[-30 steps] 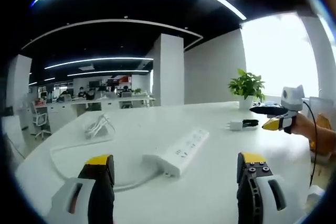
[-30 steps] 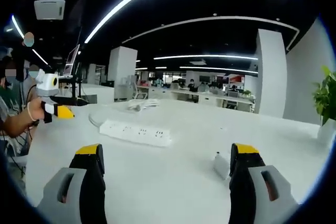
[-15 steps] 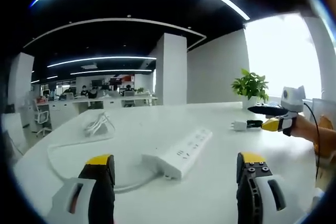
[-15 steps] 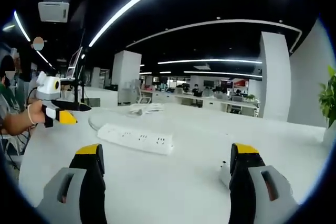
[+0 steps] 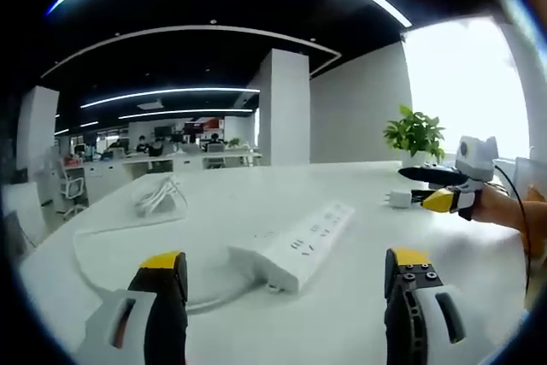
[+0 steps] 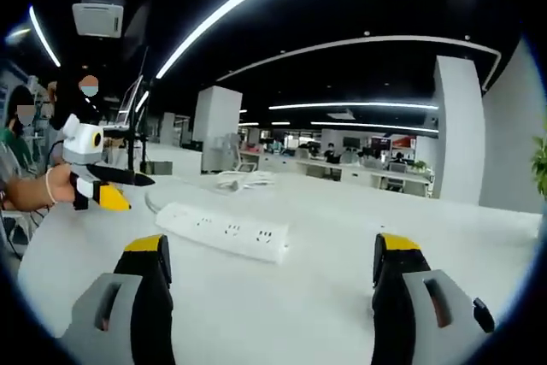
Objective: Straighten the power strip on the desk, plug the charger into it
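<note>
In the left gripper view the power strip lies flat on the white desk, just ahead of the left gripper and between its jaws; its long axis runs on a slant, from the near end by the left jaw away towards the upper right; it is a long white bar with a row of sockets along its top face; a white cord leaves its near end, curves out to the left and ends in a coiled bundle farther off; the jaws stand wide apart, released, holding nothing. The charger, a small white block, sits on the desk well beyond the strip's far end, right beside the right gripper; a plant stands behind it. In the right gripper view the strip lies ahead and left of the right gripper's spread, empty jaws, with the left gripper coming in from the left.
</note>
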`<state>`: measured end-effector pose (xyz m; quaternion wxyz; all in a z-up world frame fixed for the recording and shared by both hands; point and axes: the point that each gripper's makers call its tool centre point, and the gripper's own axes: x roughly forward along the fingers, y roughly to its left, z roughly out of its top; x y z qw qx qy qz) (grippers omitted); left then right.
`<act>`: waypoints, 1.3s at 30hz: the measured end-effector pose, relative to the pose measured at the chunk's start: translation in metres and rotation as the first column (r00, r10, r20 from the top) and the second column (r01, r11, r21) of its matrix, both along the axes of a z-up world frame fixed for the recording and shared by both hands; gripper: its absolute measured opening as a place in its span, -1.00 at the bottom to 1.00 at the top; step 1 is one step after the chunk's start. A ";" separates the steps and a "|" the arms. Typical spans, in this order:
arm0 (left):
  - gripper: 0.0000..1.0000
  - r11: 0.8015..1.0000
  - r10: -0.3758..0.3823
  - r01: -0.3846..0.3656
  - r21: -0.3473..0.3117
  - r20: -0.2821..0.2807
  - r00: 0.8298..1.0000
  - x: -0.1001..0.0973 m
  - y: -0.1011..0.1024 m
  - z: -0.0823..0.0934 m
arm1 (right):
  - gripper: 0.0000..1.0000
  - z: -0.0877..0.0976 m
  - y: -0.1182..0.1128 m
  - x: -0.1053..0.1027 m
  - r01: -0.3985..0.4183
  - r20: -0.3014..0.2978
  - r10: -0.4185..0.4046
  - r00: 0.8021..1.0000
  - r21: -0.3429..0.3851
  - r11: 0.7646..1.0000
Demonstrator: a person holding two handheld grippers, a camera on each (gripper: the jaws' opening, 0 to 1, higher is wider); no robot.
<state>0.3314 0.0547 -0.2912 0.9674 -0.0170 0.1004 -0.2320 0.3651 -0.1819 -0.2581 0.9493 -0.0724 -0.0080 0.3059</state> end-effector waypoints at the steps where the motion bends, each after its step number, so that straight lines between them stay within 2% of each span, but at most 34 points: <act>1: 0.96 1.000 0.000 0.000 -0.003 -0.003 1.000 0.000 -0.001 -0.001 | 0.96 0.000 0.001 0.002 -0.004 -0.003 0.004 1.000 0.005 1.000; 9: 0.93 1.000 0.011 -0.011 -0.015 -0.032 0.999 0.003 -0.004 -0.007 | 0.91 -0.004 0.006 0.016 -0.021 -0.030 0.022 0.999 0.017 1.000; 17: 0.89 1.000 0.027 -0.027 -0.002 -0.042 0.999 0.011 -0.005 -0.009 | 0.88 -0.009 0.015 0.027 -0.053 -0.054 0.052 0.997 -0.011 0.999; 26: 0.87 0.999 0.026 -0.025 0.021 -0.078 0.997 0.018 -0.008 -0.018 | 0.80 -0.025 0.024 0.041 -0.075 -0.104 0.068 0.992 -0.059 0.995; 31: 0.86 0.999 0.024 -0.022 0.026 -0.082 0.996 0.022 -0.011 -0.019 | 0.78 -0.029 0.029 0.046 -0.089 -0.127 0.083 0.988 -0.044 0.995; 39: 0.85 1.000 0.025 -0.023 0.021 -0.101 0.995 0.026 -0.012 -0.023 | 0.76 -0.035 0.034 0.052 -0.104 -0.152 0.094 0.984 -0.062 0.993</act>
